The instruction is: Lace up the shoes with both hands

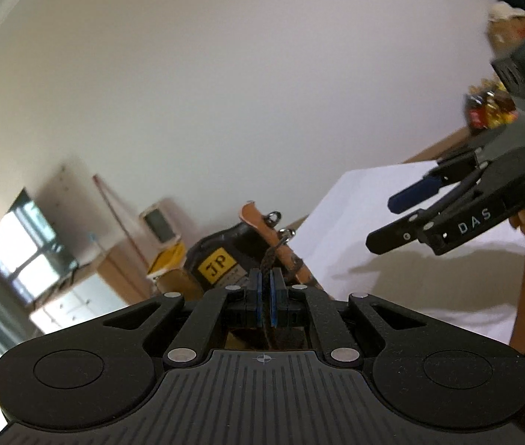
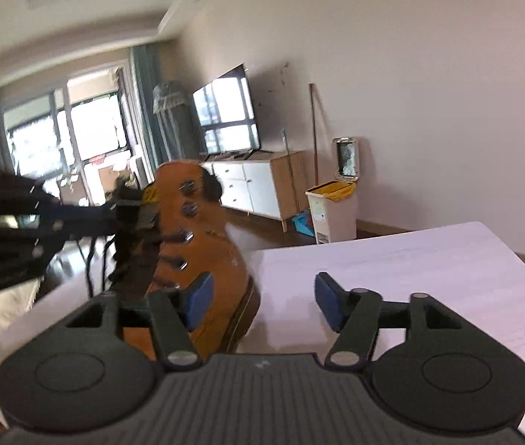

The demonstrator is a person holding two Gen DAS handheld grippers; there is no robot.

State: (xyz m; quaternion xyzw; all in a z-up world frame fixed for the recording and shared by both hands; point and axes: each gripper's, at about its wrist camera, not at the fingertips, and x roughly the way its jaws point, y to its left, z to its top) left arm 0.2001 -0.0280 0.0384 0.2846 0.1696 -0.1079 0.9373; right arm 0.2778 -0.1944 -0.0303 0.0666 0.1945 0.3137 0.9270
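On the white tabletop (image 2: pixel 429 259) stands the brown boot (image 2: pixel 203 244), and I keep my left gripper (image 1: pixel 267 289) clenched on its dark lace (image 1: pixel 270 256) for tension, while my right gripper (image 2: pixel 260 300) is released, its fingers empty beside the boot.

black hand-held gripper (image 2: pixel 260 298), blue pads (image 2: pixel 197 302), silver screws

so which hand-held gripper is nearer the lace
Left. The left hand-held gripper is shut on the lace beside the boot. The right hand-held gripper is open and empty, off to the boot's side.
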